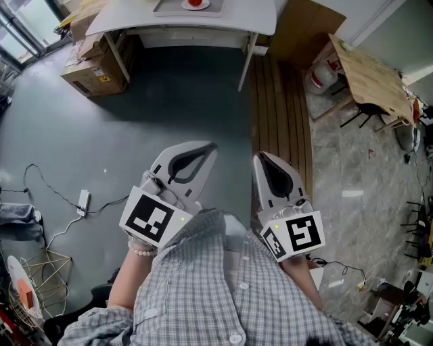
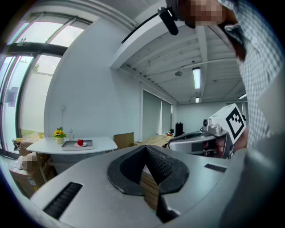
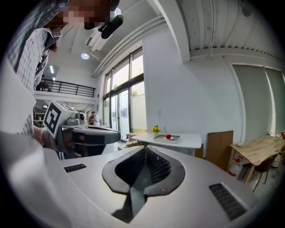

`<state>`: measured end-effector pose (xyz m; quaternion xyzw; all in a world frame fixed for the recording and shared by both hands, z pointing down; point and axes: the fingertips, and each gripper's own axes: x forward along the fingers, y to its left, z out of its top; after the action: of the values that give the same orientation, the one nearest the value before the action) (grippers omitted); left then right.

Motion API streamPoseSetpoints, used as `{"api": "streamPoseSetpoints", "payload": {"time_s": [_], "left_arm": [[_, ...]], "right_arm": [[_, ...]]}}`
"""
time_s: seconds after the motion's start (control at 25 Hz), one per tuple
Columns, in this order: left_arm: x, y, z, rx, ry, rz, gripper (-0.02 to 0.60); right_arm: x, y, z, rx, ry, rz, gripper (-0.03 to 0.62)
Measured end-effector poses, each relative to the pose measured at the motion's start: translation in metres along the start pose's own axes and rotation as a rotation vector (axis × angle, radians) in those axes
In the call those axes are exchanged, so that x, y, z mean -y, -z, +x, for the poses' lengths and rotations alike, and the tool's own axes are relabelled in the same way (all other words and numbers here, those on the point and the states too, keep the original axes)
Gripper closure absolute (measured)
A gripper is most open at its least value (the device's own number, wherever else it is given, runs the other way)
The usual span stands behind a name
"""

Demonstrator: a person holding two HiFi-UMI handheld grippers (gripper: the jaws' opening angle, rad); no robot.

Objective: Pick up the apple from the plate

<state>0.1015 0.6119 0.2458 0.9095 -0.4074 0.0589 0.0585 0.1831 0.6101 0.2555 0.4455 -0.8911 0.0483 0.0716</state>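
I find the left gripper [image 1: 206, 150] and right gripper [image 1: 260, 159] both closed tight, holding nothing, well apart from the apple [image 1: 195, 3] on the white table [image 1: 260, 17].

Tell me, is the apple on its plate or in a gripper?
On its plate. The apple sits on the plate on the far table; left gripper and right gripper are shut, empty.

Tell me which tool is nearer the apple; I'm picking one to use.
Left, slightly. Left tool is nearly in line with the apple across the floor; right tool sits further right.
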Motion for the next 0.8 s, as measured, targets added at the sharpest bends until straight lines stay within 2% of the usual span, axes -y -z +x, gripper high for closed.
{"api": "streamPoseSetpoints", "payload": {"time_s": [0.52, 0.8], "left_arm": [[-0.021, 0.005, -0.014, -0.005, 0.01, -0.012, 0.572], [-0.042, 0.008, -0.022, -0.001, -0.002, 0.008, 0.571]], "right_arm": [[-0.011, 0.009, 0.017, -0.056, 0.038, 0.026, 0.564], [-0.02, 0.01, 0.035, -0.062, 0.054, 0.037, 0.563]]}}
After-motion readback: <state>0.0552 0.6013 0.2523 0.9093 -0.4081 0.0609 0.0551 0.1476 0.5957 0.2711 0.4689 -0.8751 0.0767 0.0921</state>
